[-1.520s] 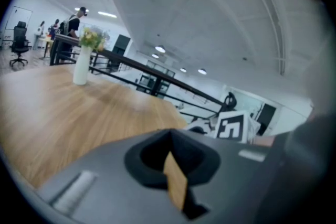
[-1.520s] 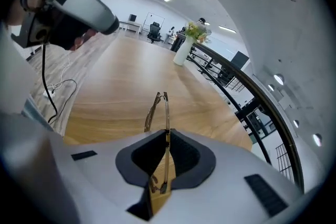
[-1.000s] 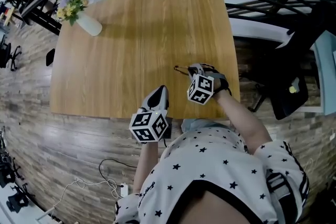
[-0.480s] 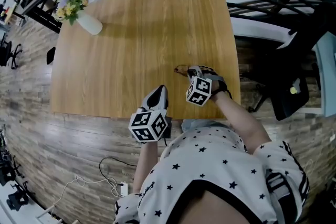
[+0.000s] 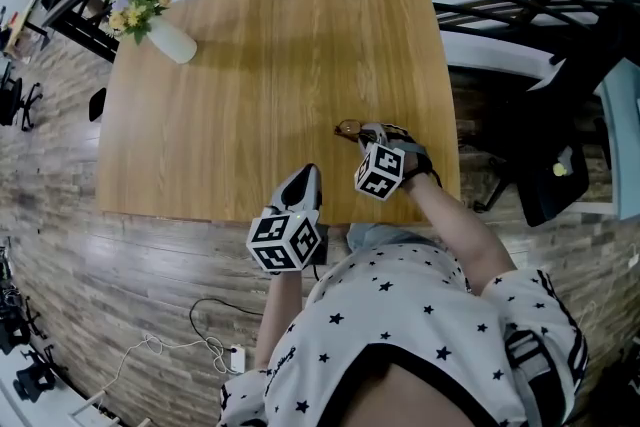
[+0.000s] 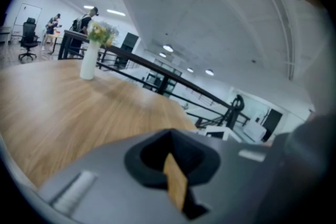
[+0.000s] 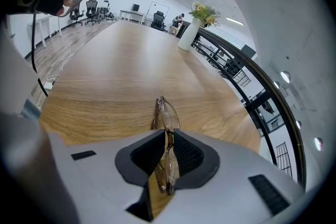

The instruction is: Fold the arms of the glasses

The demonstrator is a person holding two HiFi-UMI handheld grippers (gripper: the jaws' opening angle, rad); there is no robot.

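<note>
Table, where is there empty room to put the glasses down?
Most of the table is bare: the whole wide middle, from the vase of flowers at the far left corner across to the far right corner. It is crowded only at the near edge: the right gripper, shut on the glasses, and the left gripper beside it.

- The table (image 5: 250, 65) fills the middle of the head view.
- A vase of flowers (image 5: 168, 42) stands on its far left corner.
- The glasses (image 5: 347, 128) rest on the table near its near right corner, between the jaws of the right gripper (image 5: 368, 135).
- The left gripper (image 5: 303, 181) sits at the near edge, left of the right gripper and apart from the glasses.
- A chair (image 5: 560, 180) stands right of the table.
</note>
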